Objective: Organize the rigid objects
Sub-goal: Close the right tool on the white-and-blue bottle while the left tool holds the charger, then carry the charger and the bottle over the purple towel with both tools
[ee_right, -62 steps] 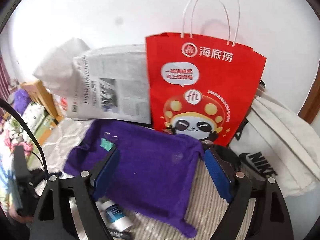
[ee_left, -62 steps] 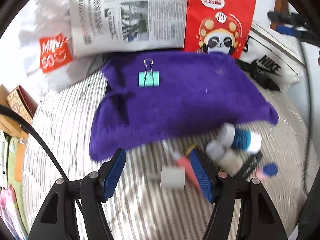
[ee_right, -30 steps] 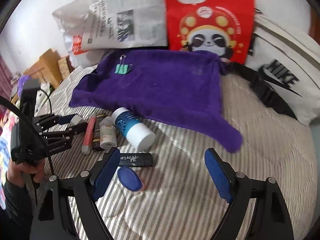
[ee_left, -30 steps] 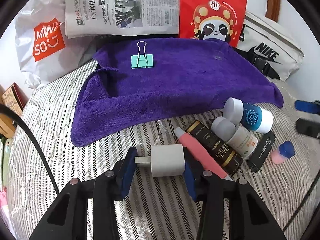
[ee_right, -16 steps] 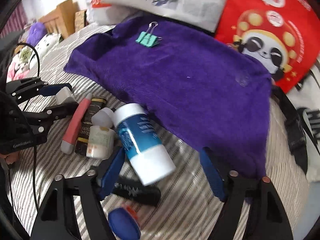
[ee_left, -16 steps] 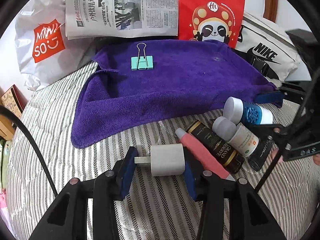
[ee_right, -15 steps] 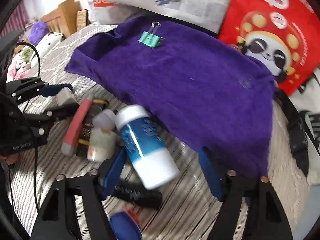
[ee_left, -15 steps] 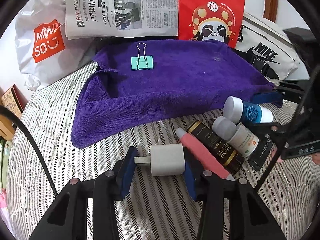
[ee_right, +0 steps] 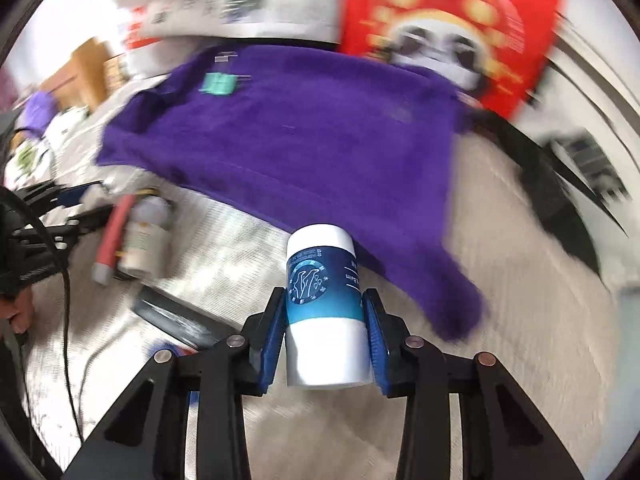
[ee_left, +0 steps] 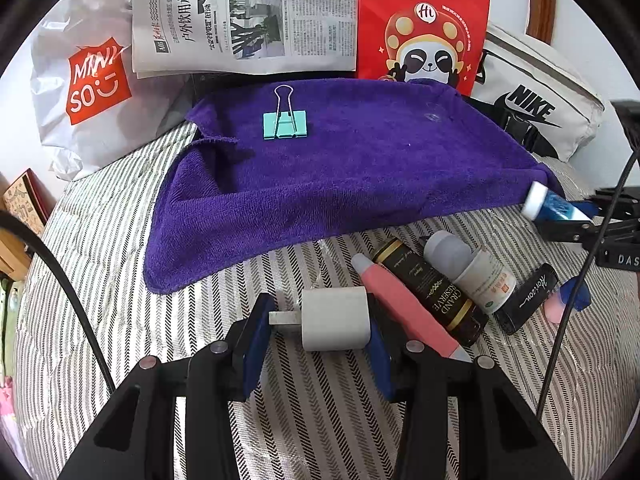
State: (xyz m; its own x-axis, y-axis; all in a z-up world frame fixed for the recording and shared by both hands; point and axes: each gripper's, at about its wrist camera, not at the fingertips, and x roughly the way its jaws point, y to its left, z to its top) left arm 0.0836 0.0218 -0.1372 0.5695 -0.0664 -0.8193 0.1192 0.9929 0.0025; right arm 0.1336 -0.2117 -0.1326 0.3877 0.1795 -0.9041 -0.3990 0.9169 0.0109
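Note:
My left gripper [ee_left: 316,328] is shut on a white charger plug [ee_left: 334,322], low over the striped bedspread [ee_left: 120,260]. The jaws of my right gripper [ee_right: 325,320] are closing, and their blue pads press on the blue-and-white bottle [ee_right: 324,304] between them. That bottle [ee_left: 554,205] shows at the right edge of the left wrist view. A pink tube [ee_left: 404,312], a black-and-gold tube [ee_left: 432,292], a small grey-capped bottle [ee_left: 472,266], a flat black item [ee_left: 526,298] and a small blue-capped bottle [ee_left: 568,296] lie beside the charger. A teal binder clip [ee_left: 285,123] rests on the purple towel [ee_left: 360,168].
Behind the towel stand a newspaper [ee_left: 248,16], a red panda paper bag [ee_left: 428,20], a white Miniso bag [ee_left: 88,80] and a white Nike bag [ee_left: 532,108]. A black cable [ee_left: 60,272] crosses the left side. A person's hand [ee_right: 16,316] holds the left gripper.
My right gripper came down over the blue-and-white bottle, closed on it and drew it right, away from the cluster. The left gripper has stayed still with the charger.

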